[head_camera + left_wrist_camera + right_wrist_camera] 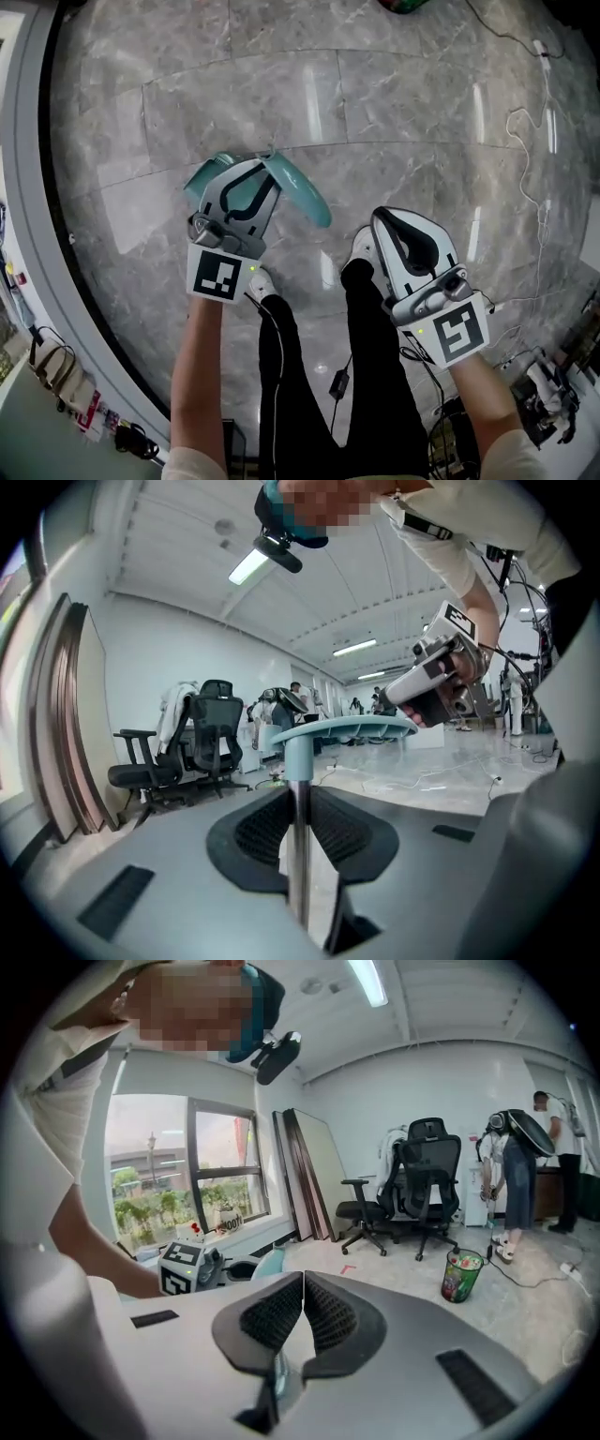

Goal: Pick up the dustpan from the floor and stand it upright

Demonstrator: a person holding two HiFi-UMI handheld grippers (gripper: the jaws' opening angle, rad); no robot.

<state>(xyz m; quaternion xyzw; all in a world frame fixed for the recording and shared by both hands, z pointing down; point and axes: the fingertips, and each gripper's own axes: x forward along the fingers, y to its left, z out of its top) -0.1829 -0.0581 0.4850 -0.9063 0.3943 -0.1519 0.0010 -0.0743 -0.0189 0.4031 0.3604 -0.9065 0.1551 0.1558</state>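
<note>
A teal dustpan (pixel 307 199) hangs above the grey marble floor (pixel 394 103) in the head view, held off the ground. My left gripper (pixel 251 183) is shut on its handle. In the left gripper view the metal handle rod (pixel 298 855) runs up between the closed pads to a teal collar and the pan (pixel 349 727) beyond. My right gripper (pixel 398 230) is lower right, apart from the dustpan, and shows in the left gripper view as well (pixel 433 681). In the right gripper view its pads (pixel 281 1314) meet with nothing between them.
The person's black-trousered legs and white shoes (pixel 362 247) stand between the grippers. Cables (pixel 525 122) trail over the floor at the right. Office chairs (pixel 422 1185), a green waste bin (pixel 459 1274), leaning boards (pixel 309 1171) and another person (pixel 517 1176) stand further off.
</note>
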